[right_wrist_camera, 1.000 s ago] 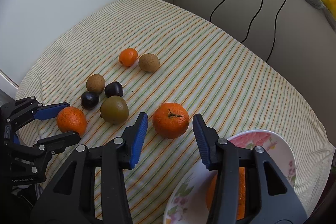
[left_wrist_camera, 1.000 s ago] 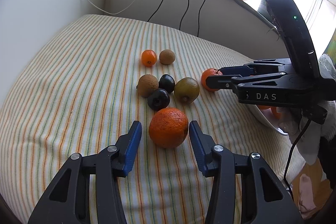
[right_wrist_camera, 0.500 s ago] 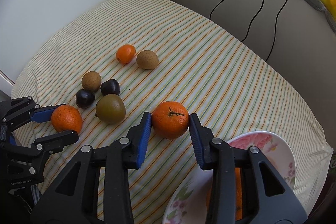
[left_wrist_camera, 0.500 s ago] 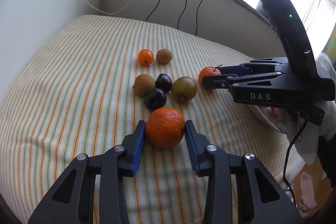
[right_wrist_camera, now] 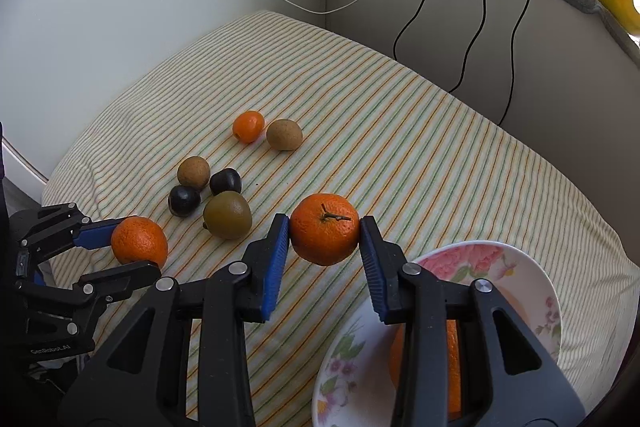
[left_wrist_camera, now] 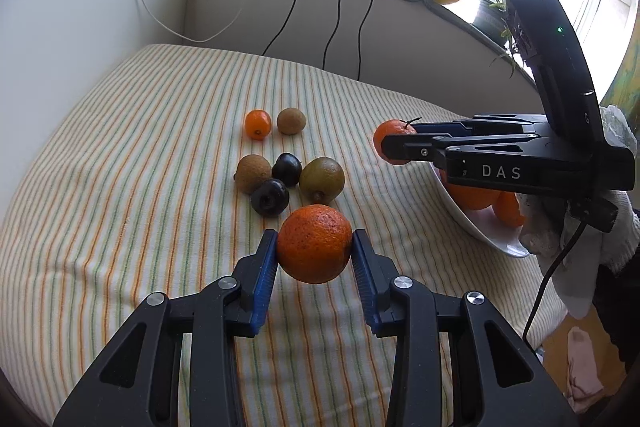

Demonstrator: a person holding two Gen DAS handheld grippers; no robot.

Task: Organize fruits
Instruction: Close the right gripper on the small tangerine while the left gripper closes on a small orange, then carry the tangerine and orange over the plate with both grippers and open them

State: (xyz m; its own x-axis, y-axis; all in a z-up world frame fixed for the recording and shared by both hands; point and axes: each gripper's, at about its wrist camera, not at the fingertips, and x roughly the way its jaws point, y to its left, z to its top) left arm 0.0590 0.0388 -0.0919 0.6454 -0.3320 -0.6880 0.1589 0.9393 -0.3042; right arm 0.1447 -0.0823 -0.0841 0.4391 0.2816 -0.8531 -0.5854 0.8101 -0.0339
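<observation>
My left gripper (left_wrist_camera: 314,255) is shut on a large speckled orange (left_wrist_camera: 314,243) and holds it just above the striped cloth (left_wrist_camera: 140,155). My right gripper (right_wrist_camera: 325,247) is shut on a stemmed orange (right_wrist_camera: 324,234), lifted beside the flowered plate (right_wrist_camera: 472,259), which holds more oranges (right_wrist_camera: 452,359). In the left wrist view the right gripper (left_wrist_camera: 394,147) holds its orange (left_wrist_camera: 387,135) near the plate (left_wrist_camera: 480,227). In the right wrist view the left gripper (right_wrist_camera: 136,243) holds the speckled orange (right_wrist_camera: 139,241).
On the cloth lie a small orange (left_wrist_camera: 258,123), two brown kiwis (left_wrist_camera: 291,121) (left_wrist_camera: 252,167), two dark plums (left_wrist_camera: 286,169) (left_wrist_camera: 270,197) and a green-brown fruit (left_wrist_camera: 322,178). Walls and hanging cables (left_wrist_camera: 332,23) stand behind. The cloth drops off at the right.
Both grippers closed on their oranges and lifted them off the cloth. The other fruits have not moved.
</observation>
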